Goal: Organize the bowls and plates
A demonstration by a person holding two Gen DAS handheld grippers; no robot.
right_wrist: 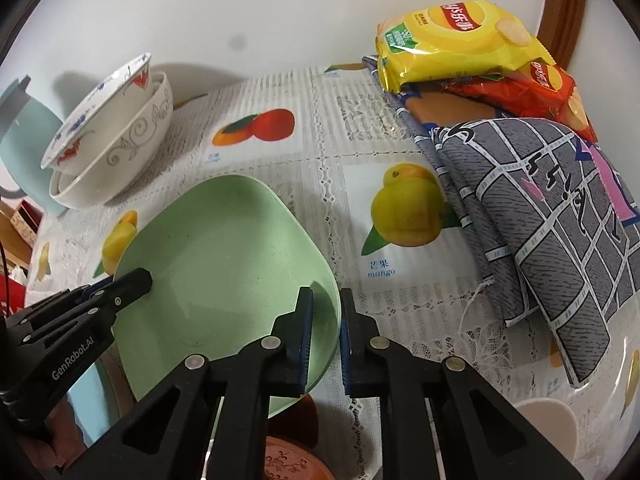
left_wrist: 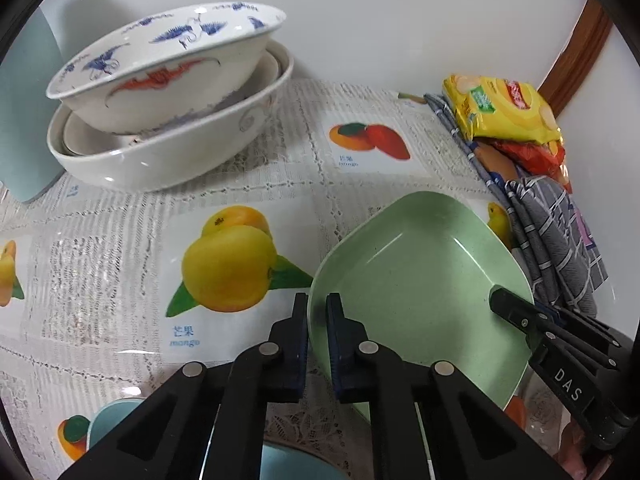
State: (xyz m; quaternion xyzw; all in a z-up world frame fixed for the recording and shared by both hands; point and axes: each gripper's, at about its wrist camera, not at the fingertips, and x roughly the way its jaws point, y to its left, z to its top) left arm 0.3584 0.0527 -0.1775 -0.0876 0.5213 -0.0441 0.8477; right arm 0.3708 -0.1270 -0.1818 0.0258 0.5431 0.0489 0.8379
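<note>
Both pairs of jaws pinch the green plate by opposite edges: the left gripper has one finger outside the rim and one inside the well; the right gripper clamps the opposite rim the same way, its tip showing in the left wrist view over the plate's far right side; the plate sits tilted above the worktop, which wears a lace-patterned cloth printed with mangoes; beyond the plate and to its left stands a stack of bowls, a crane-painted bowl uppermost, nested inside a wider white bowl with grey scrollwork; past that stack a pale blue vessel stands against the wall; right of the plate lies a folded grey checked cloth; behind it a yellow crisp bag rests on a red one; a terracotta dish peeks out below the plate's near edge.
</note>
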